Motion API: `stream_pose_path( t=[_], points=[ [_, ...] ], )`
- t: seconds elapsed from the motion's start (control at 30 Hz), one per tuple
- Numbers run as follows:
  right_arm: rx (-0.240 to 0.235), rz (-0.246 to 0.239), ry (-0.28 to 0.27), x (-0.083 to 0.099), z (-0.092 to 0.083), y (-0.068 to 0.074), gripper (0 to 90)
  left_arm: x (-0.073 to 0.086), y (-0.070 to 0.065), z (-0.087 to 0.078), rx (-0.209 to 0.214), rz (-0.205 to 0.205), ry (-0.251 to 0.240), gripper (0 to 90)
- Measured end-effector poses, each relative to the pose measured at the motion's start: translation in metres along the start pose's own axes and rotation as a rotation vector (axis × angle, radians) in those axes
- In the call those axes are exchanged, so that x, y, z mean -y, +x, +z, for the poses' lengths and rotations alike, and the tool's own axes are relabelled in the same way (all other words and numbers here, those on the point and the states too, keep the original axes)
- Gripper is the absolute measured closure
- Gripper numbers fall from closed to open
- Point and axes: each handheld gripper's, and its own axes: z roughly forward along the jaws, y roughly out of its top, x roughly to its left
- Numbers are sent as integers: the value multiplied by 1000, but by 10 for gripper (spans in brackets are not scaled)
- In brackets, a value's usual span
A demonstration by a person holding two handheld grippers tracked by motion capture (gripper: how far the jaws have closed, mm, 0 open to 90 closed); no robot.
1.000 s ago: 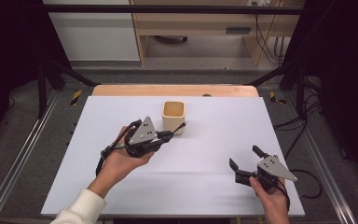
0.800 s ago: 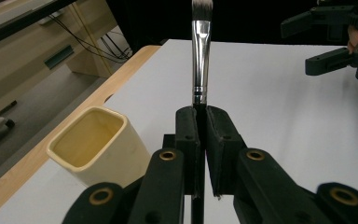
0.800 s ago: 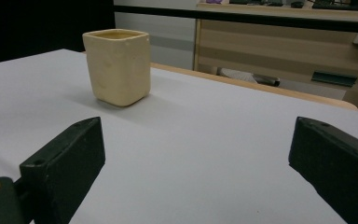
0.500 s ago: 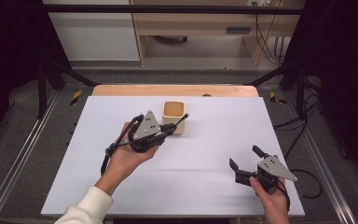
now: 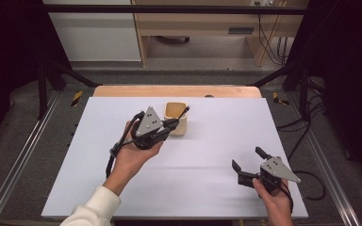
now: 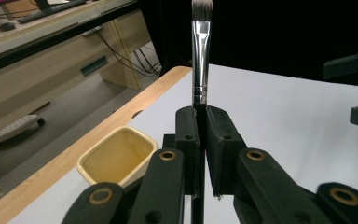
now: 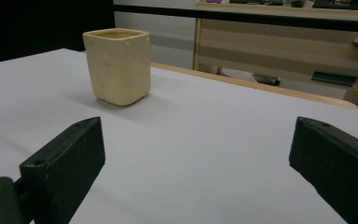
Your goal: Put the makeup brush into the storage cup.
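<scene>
A cream square cup point(image 5: 179, 115) stands upright on the white table point(image 5: 226, 132), near its far edge. My left gripper point(image 5: 170, 124) hovers just in front and left of the cup, shut on a thin black-handled paintbrush point(image 5: 184, 113) whose tip reaches over the cup's right rim. In the left gripper view the brush point(image 6: 200, 51) stands straight up out of the closed jaws point(image 6: 203, 116), bristles at the top, with the cup point(image 6: 116, 156) below left. My right gripper point(image 5: 246, 158) rests near the front right, open and empty. The right gripper view shows the cup point(image 7: 117, 65) far ahead, left of the wide jaws point(image 7: 200, 149).
A wooden strip point(image 5: 176, 91) borders the table's far edge, with a small dark hole in it. Metal rails point(image 5: 23, 155) run along the left side, and cables point(image 5: 308, 181) lie off the right edge. A wooden desk point(image 5: 198, 28) stands behind the table.
My left gripper has moved away from the person toward the cup, carrying the brush, so its tip now sits over the cup's rim. The right gripper has not moved.
</scene>
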Motion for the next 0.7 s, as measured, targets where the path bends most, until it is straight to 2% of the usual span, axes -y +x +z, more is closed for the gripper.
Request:
stream_pose_path(
  t=[0.23, 0.7],
  points=[
    [-1, -1, 0, 0, 0, 0, 37, 0, 5, 2, -61, -29, -31, 838],
    [-5, -1, 0, 0, 0, 0, 37, 2, 13, 16, -103, -42, -35, 838]
  ],
)
